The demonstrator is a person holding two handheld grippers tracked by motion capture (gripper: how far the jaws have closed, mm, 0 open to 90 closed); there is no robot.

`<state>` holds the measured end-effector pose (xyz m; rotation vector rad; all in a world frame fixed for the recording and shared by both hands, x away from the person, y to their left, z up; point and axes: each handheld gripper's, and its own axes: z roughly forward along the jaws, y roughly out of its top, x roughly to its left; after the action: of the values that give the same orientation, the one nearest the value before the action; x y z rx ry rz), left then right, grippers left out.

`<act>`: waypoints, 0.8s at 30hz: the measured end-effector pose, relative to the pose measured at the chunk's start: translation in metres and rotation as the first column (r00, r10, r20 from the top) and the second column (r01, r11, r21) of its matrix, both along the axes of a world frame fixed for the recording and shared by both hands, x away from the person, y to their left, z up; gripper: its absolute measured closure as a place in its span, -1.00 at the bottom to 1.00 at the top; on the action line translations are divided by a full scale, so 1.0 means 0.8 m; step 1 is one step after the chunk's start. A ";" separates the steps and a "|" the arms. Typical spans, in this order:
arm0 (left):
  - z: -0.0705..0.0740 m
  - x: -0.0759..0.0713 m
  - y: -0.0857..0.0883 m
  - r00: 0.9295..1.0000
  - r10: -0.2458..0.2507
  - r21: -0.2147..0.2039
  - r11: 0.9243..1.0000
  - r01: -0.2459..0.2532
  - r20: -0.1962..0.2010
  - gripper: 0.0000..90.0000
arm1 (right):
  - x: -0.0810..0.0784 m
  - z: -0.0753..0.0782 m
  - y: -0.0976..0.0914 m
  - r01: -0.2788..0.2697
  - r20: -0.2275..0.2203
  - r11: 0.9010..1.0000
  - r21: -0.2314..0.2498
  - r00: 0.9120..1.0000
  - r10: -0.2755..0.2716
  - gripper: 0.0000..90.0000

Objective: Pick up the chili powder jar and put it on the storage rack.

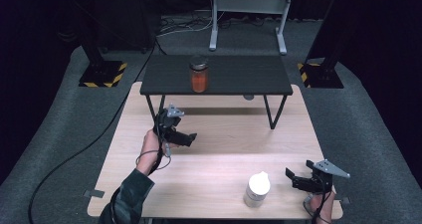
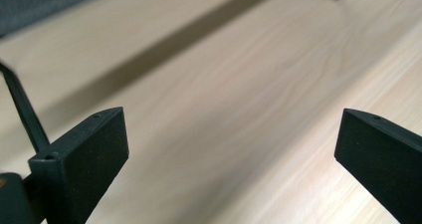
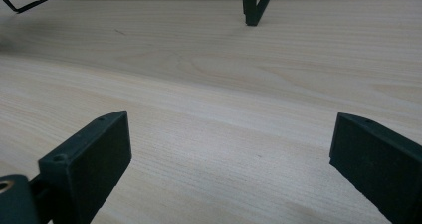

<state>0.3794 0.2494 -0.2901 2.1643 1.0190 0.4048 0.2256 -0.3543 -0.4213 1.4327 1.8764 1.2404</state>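
Left gripper: my left gripper (image 1: 186,139) hangs over the bare middle-left of the worktop (image 1: 224,149), jaws spread wide, nothing between them and nothing touched.
Left gripper's own view: both black jaws stand far apart at the bottom corners, with plain pale wood between them; a dark leg of the shelf (image 2: 22,112) crosses at the left edge.
Right gripper: my right gripper (image 1: 293,178) sits low at the near right corner of the worktop, jaws wide apart, holding nothing.
Right gripper's own view: bare wood grain between its jaws, and the foot of a shelf leg (image 3: 253,5) far ahead.
White bottle: the white bottle (image 1: 257,189) stands upright on the worktop near the front edge, just beside my right gripper on its jaw side, apart from it. It is well apart from my left gripper.
Orange jar: the jar with orange contents and a dark lid (image 1: 199,74) stands upright on the black shelf (image 1: 259,77) at the far side of the worktop, beyond my left gripper and apart from it.
Contact: neither gripper touches the bottle or the jar.
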 end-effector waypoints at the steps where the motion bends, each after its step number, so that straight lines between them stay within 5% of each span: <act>1: -0.008 -0.004 0.002 1.000 0.007 0.002 1.000 -0.007 -0.010 -0.99 | 0.000 0.000 0.000 0.000 0.000 1.000 -0.001 1.000 0.000 -0.96; 13: -0.093 -0.064 0.023 0.992 0.092 -0.077 0.992 -0.099 -0.085 -0.99 | 0.001 0.002 0.002 -0.003 -0.006 1.000 -0.010 1.000 0.003 -0.96; 19: -0.110 -0.077 0.024 0.989 0.098 -0.079 0.991 -0.107 -0.106 -0.99 | 0.001 0.001 0.002 0.002 -0.005 1.000 -0.008 1.000 -0.002 -0.94; 24: -0.118 -0.090 0.023 0.990 0.117 -0.065 0.990 -0.122 -0.081 -0.99 | -0.001 0.000 0.002 0.006 -0.001 1.000 -0.004 1.000 -0.006 -0.94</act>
<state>0.3076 0.2680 -0.3841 2.0770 1.1927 0.3382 0.2252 -0.3527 -0.4210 1.4367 1.8725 1.2324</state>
